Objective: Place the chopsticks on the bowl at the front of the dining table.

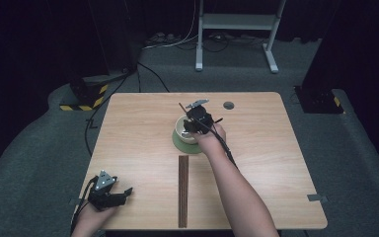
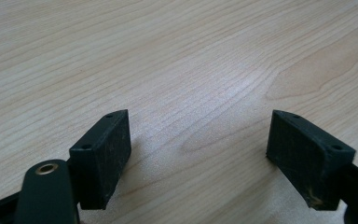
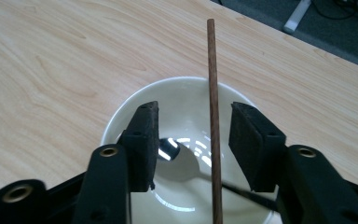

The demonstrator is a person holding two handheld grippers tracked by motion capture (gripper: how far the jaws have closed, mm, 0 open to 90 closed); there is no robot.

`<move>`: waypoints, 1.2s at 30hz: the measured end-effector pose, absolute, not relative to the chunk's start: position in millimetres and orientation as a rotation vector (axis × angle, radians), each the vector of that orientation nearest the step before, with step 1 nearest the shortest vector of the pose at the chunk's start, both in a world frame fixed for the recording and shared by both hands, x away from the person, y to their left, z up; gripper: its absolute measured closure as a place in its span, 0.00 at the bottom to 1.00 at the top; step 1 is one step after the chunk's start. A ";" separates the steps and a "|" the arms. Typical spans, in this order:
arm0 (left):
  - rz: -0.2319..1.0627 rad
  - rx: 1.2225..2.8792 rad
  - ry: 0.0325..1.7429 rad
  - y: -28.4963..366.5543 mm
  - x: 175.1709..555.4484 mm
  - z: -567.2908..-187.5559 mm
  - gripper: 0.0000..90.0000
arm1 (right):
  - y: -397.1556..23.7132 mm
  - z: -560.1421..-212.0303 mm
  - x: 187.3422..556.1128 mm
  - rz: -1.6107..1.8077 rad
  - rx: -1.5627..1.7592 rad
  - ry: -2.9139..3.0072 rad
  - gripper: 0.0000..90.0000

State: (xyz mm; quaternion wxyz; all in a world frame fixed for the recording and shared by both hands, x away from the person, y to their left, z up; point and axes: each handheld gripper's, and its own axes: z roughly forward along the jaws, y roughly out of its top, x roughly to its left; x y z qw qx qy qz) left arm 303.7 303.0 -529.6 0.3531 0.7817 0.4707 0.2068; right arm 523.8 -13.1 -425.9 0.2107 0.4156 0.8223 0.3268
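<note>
This looks like a recording lab or test room, not a home. A plain wooden bench (image 1: pixel 143 148) stands alone on grey carpet (image 1: pixel 39 143) among dark walls. Behind the bench is a white metal stand (image 1: pixel 237 29) with loose cables (image 1: pixel 177 39), and blocks with yellow-black hazard stripes (image 1: pixel 85 96) sit at its far left corner.

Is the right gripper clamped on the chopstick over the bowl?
No: in the right gripper view the chopstick stands between the right gripper pads with gaps on both sides, above the bowl.
</note>
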 end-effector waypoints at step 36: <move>0.528 2.022 1.214 302.9 303.8 -529.8 0.24 | -56.5 -496.8 344.1 1.087 1.105 2.287 0.52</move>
